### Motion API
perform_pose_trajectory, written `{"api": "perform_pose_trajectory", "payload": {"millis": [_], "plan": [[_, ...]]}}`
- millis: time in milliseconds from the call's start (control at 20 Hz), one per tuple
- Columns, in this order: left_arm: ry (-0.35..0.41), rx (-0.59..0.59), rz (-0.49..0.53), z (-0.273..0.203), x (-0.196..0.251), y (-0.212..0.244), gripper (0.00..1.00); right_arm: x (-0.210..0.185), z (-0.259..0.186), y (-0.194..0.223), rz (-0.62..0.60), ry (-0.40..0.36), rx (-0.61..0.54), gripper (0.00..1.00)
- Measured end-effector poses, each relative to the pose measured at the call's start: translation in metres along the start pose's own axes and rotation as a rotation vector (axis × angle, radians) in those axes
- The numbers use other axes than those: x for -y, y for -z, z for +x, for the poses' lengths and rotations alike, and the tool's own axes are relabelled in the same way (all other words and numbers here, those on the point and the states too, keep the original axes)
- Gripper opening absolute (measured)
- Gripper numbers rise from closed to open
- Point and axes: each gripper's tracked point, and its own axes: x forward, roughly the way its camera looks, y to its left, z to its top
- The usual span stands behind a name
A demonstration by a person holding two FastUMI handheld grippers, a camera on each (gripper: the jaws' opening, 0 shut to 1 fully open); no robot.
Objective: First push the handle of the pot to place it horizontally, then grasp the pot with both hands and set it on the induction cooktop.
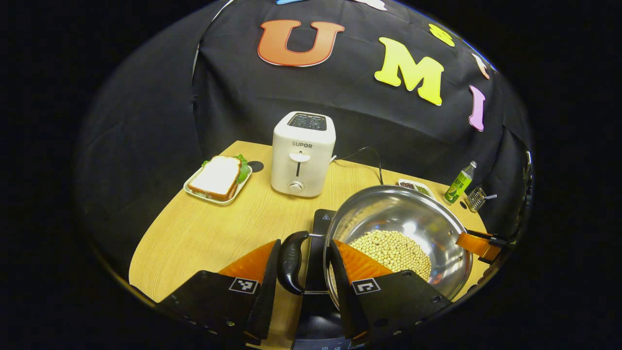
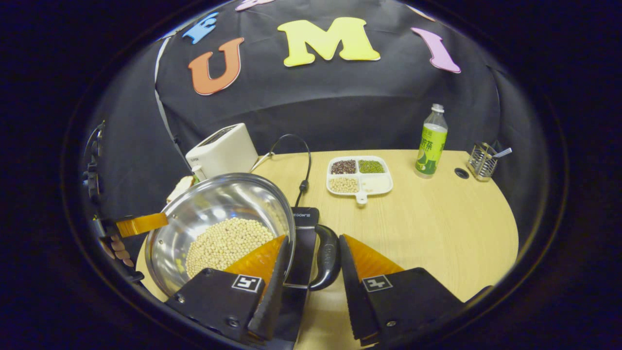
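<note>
A white toaster (image 1: pixel 302 153) is marked "SUPOR" on its front; it is seen near the table's (image 1: pixel 204 228) back edge, just right of a plate (image 1: pixel 194 186) with a sandwich (image 1: pixel 216 177). A cord (image 1: pixel 362 155) is run from behind the toaster toward the right. The cooktop (image 2: pixel 305 228) carries print at its back edge, only partly readable. The bottle's (image 2: pixel 430 143) green label is too small to be read.

The pot (image 1: pixel 403 214) is steel and shiny, with pale beans (image 1: pixel 396 250) heaped inside. It is seen over the black cooktop at the table's front edge; whether it is resting on it or lifted cannot be told. Each side carries a black loop handle.

In the left gripper view, the left gripper (image 1: pixel 303 265) is set narrow around the left handle (image 1: pixel 290 262): one finger outside the loop, the other over the pot rim. Contact cannot be told. In the right gripper view, the right gripper (image 2: pixel 313 262) is placed likewise around the right handle (image 2: pixel 328 265), fingers close, contact unclear. The left gripper's orange finger and part of a hand (image 2: pixel 116 248) are seen at the pot's far side.

Toward the back edge a divided dish (image 2: pixel 360 175) of grains is seen, then the bottle, then a wire holder (image 2: pixel 482 163) at the right back corner. The table is light wood with rounded corners; black cloth is hung behind.
</note>
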Motion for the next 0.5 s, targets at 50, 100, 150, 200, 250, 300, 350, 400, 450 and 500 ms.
{"api": "perform_pose_trajectory", "payload": {"millis": [50,100,150,200,250,300,350,400,450,500], "plan": [[-0.002,0.000,-0.002,-0.0001,-0.0002,0.0006,0.55,0.0001,0.0017,-0.0017,-0.013,-0.001,0.016,0.61],[-0.005,0.003,-0.002,0.0003,0.0000,-0.0003,0.55,0.0001,0.0038,-0.0030,-0.027,-0.002,0.028,0.63],[-0.010,0.007,0.001,-0.0002,0.0002,-0.0004,0.55,0.0002,0.0055,-0.0036,-0.032,-0.004,0.039,0.63],[-0.014,0.011,0.006,0.0005,-0.0004,-0.0002,0.56,0.0006,0.0060,-0.0031,-0.032,-0.007,0.043,0.63],[-0.017,0.015,0.010,0.0009,-0.0003,0.0000,0.56,0.0006,0.0058,-0.0030,-0.026,-0.011,0.045,0.63],[-0.016,0.018,0.013,0.0011,-0.0005,-0.0004,0.57,-0.0001,0.0063,-0.0031,-0.025,-0.015,0.046,0.64],[-0.014,0.022,0.013,0.0018,-0.0003,-0.0010,0.47,0.0006,0.0063,-0.0029,-0.030,-0.017,0.042,0.65],[-0.014,0.026,0.009,0.0014,-0.0010,0.0001,0.59,0.0008,0.0063,-0.0019,-0.037,-0.017,0.037,0.66],[-0.016,0.032,0.008,0.0017,-0.0007,-0.0010,0.59,0.0009,0.0063,-0.0012,-0.037,-0.019,0.031,0.67],[-0.021,0.030,0.001,0.0016,-0.0014,0.0010,0.59,0.0009,0.0057,-0.0014,-0.032,-0.023,0.034,0.72]]}}
